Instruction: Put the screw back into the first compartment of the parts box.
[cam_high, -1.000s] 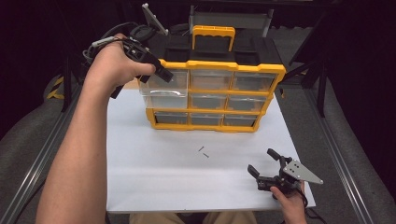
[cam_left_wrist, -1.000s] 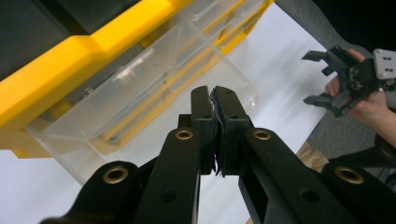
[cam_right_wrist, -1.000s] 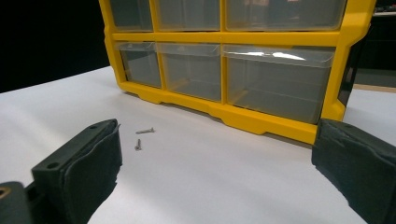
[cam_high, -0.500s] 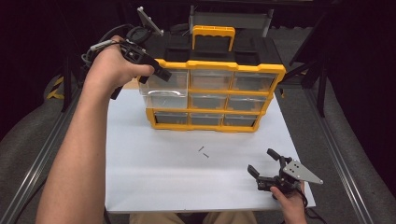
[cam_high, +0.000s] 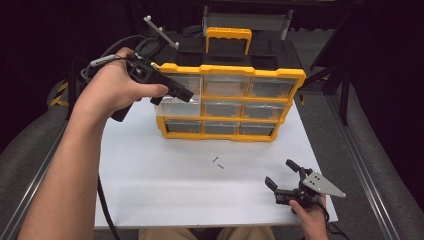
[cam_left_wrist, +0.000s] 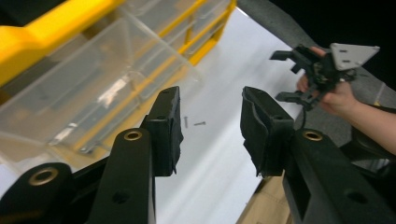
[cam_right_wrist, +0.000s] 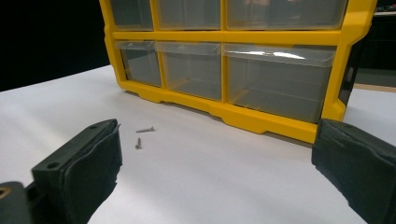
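L gripper (cam_left_wrist: 210, 130) jaws just opening, clear drawer (cam_high: 176, 106) pulled out; no legible text.

A white table (cam_high: 150, 190) stands on grey floor (cam_high: 30, 150), dark surroundings behind.

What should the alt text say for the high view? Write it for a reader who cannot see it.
A yellow organizer of clear drawers stands on a white table, its middle-left drawer pulled partly out beside the open left gripper. Two screws lie in front. The right gripper rests open at the near right corner.
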